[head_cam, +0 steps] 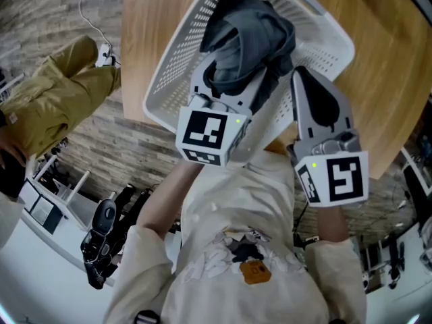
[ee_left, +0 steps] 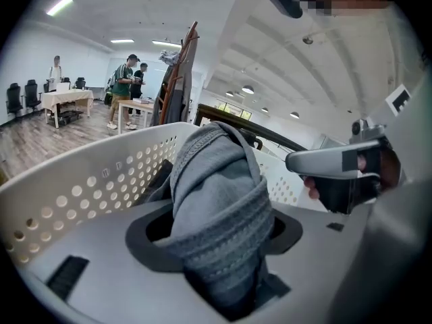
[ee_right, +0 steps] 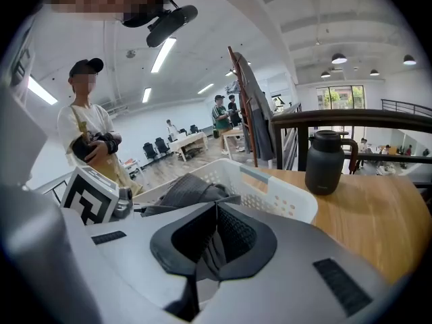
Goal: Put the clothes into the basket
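Observation:
A white perforated laundry basket (head_cam: 169, 79) stands on a round wooden table (head_cam: 148, 19). My left gripper (head_cam: 233, 83) is shut on a bunched grey garment (head_cam: 246, 39), which it holds over the inside of the basket. In the left gripper view the grey garment (ee_left: 216, 201) fills the gap between the jaws, with the basket wall (ee_left: 81, 187) behind it. My right gripper (head_cam: 302, 76) hangs beside the basket's near right rim, shut, with nothing in it. In the right gripper view its jaws (ee_right: 216, 241) meet, and the basket (ee_right: 270, 191) and the garment (ee_right: 192, 191) lie beyond them.
A black jug (ee_right: 324, 160) stands on the table right of the basket. A person in khaki (head_cam: 54, 100) stands left of the table. Behind the table is a coat rack (ee_right: 253, 106) with clothes on it. Dark equipment (head_cam: 108, 235) lies on the floor at lower left.

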The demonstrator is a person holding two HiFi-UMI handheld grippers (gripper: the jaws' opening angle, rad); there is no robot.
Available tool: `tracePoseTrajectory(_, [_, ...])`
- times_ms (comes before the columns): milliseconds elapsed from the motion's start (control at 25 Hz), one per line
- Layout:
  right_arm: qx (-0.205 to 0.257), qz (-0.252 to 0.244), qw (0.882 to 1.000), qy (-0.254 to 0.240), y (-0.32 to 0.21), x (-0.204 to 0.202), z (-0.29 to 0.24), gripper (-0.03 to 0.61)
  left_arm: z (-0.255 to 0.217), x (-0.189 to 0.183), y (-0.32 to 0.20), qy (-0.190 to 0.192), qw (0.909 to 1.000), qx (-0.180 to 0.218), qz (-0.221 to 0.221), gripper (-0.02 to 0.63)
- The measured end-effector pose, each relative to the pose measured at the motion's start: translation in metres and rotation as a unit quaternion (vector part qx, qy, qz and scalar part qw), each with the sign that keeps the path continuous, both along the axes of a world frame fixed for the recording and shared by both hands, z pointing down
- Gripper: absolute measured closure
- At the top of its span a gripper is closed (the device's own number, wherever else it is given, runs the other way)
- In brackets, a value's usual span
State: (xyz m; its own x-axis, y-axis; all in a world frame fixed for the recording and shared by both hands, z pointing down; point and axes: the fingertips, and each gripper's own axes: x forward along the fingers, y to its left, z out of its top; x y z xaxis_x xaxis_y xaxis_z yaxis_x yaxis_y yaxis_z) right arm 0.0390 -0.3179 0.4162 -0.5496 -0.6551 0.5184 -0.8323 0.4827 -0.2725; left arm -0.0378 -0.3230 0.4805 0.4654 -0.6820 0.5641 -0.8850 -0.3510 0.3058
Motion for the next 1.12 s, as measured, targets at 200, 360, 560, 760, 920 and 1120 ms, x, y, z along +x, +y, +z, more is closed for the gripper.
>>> tracePoseTrajectory(200, [-0.016, 0.0, 1.0, -0.023, -0.002, 0.005, 0.001, 0.554, 0.012, 0.008, -0.006, 0.006, 0.9999, -0.012, 0.0, 0.342])
tracePoseTrajectory(360, [-0.016, 0.005, 0.999, -0.035, -0.002, 0.004, 0.001, 0.554, 0.019, 0.009, -0.006, 0.007, 0.9997, -0.023, 0.004, 0.339])
tracePoseTrajectory(560, [-0.017, 0.004, 0.999, -0.038, 0.001, 0.006, -0.001, 0.554, 0.023, 0.01, -0.008, -0.009, 0.9996, -0.025, 0.005, 0.339])
tracePoseTrajectory(760, [-0.014, 0.008, 0.999, -0.039, 0.004, 0.009, -0.004, 0.554, 0.03, 0.016, -0.006, -0.032, 0.9984, -0.04, 0.023, 0.339])
tracePoseTrajectory(920, [-0.02, 0.012, 0.999, -0.048, -0.002, 0.007, 0.003, 0.554, 0.047, 0.011, -0.005, -0.061, 0.9953, -0.065, 0.039, 0.23])
tracePoseTrajectory(1120, [-0.016, 0.016, 0.999, -0.047, 0.0, 0.004, 0.004, 0.554, 0.044, 0.002, 0.004, -0.073, 0.9941, -0.065, 0.046, 0.124])
